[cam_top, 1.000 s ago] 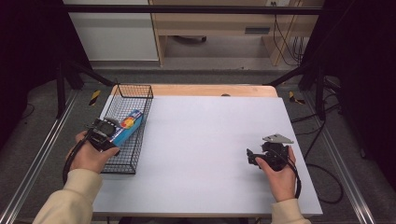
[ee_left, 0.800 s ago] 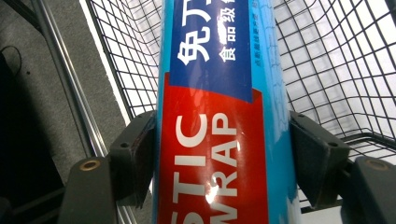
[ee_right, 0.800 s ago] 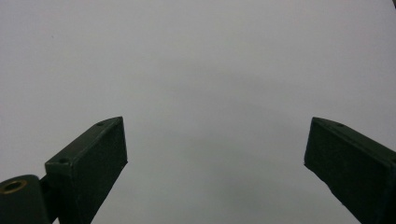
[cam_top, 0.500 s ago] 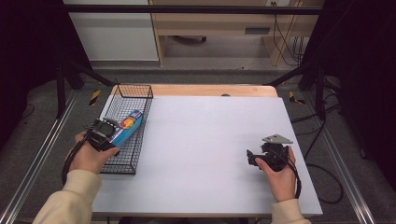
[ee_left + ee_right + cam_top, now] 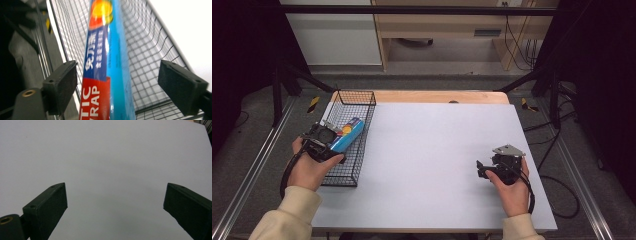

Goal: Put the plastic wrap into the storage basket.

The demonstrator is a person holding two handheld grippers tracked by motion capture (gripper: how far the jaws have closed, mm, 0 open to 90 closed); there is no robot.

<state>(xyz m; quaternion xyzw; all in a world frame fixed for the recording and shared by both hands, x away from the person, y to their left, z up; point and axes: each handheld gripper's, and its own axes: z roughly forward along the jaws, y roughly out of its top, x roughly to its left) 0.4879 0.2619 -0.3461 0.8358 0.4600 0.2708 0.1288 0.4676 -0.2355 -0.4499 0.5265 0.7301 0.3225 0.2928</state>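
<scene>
Right now my left claw (image 5: 117, 85) sits over the wire basket (image 5: 362, 107) at the tabletop's (image 5: 432, 150) left edge, jaws spread wide on either side of the blue plastic-wrap box (image 5: 107, 62). The box lies in the basket, running away from me along its length. One pad looks just beside the box's left face, while the other stands well apart on the right, so nothing is gripped yet. My right claw (image 5: 484, 169) rests near the right edge of the tabletop, also wide, with bare white surface under it. If I close from this offset, I judge the box could skid sideways or twist against the mesh. A jaw tip may also catch in the wire, dragging the basket along.
</scene>
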